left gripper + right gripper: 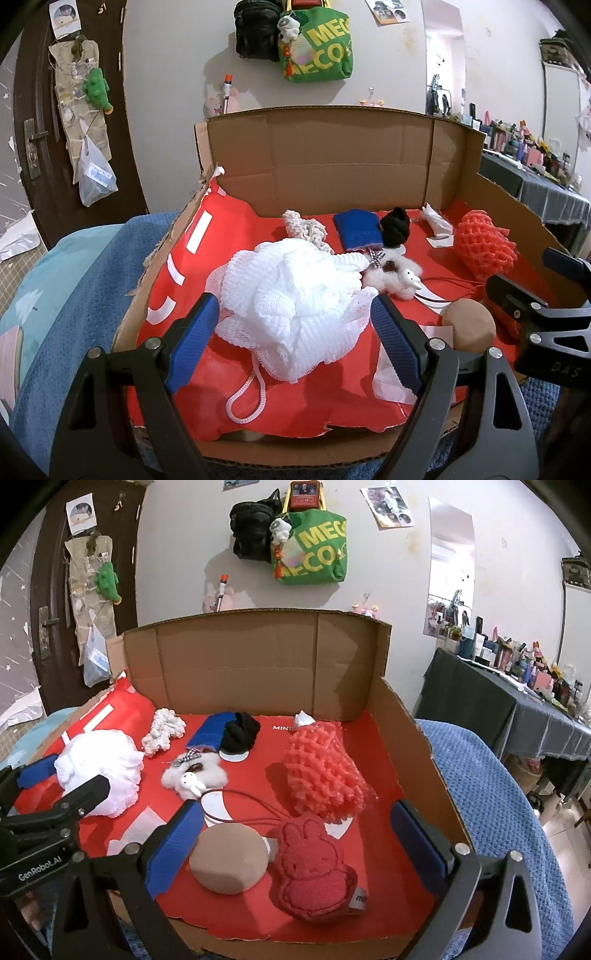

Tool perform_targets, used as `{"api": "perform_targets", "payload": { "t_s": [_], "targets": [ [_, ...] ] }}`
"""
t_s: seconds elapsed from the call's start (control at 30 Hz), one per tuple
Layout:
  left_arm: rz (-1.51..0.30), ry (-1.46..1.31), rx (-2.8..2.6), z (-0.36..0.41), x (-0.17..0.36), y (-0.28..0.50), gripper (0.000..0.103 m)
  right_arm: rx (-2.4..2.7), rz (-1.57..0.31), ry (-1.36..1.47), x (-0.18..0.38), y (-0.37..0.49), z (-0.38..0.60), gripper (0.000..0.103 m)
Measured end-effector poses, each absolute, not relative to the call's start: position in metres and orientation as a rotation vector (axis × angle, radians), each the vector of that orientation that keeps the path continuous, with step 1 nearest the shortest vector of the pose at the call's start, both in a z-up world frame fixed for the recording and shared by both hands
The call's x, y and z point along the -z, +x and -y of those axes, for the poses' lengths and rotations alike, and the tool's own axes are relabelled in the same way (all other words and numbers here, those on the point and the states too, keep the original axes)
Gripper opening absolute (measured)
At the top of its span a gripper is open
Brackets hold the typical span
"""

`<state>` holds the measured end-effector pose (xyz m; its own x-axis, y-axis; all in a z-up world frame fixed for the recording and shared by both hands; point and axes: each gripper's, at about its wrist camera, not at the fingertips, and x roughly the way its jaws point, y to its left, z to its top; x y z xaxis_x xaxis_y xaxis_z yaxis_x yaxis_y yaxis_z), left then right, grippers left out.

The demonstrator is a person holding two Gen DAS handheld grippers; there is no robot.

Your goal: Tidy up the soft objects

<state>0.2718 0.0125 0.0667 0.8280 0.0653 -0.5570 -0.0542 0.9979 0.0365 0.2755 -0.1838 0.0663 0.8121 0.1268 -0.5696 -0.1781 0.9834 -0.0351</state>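
Note:
A cardboard box (332, 155) lined in red holds soft things. My left gripper (295, 339) is open, its blue pads on either side of a white mesh bath pouf (291, 295), also in the right wrist view (99, 768). My right gripper (295, 845) is open around a tan round sponge (229, 860) and a red bunny plush (314, 867). Behind lie a coral mesh pouf (325, 775), a small white fluffy plush (195, 775), a blue cloth (210, 734), a black fuzzy item (240, 731) and a cream knit piece (162, 731).
The box rests on a blue blanket (498, 812). Its tall back wall (258, 664) and right wall (417, 760) bound the space. A dark cluttered table (517, 701) stands at the right. Bags (310, 546) hang on the wall behind.

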Motion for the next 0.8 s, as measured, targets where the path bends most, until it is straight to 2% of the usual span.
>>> {"api": "perform_targets", "payload": {
  "t_s": [0.8],
  "targets": [
    [-0.602,0.016,-0.065,-0.0124,-0.065,0.2731,0.084,-0.154,-0.599,-0.089,-0.0655,0.2753,0.1838,0.103]
  ]
}}
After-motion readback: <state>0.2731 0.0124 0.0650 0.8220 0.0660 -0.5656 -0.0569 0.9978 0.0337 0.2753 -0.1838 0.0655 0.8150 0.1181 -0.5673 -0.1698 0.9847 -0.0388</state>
